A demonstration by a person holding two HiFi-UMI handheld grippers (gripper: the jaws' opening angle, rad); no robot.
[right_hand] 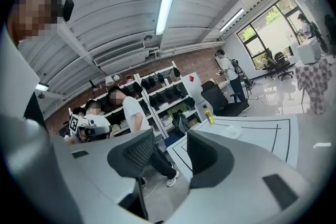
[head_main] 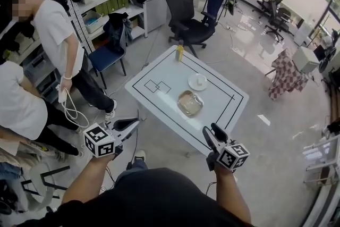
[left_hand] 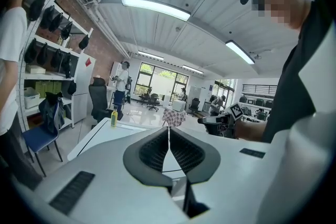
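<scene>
White table [head_main: 218, 98] lies ahead; left tool [head_main: 136, 122] pinched together, right tool [head_main: 210, 129] spread, empty.

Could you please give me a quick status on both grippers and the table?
Left gripper shut, empty. Right gripper open, empty. Both short of the table; dish, plate, bottle untouched. Nothing in between.

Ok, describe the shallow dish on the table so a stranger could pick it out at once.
Find the white table marked with black lines in the middle of the floor. Of the three things on it, the shallow dish lies nearest the head camera. Unlike the round white plate beside it and the yellow bottle at the far end, it is brownish and squarish.
</scene>
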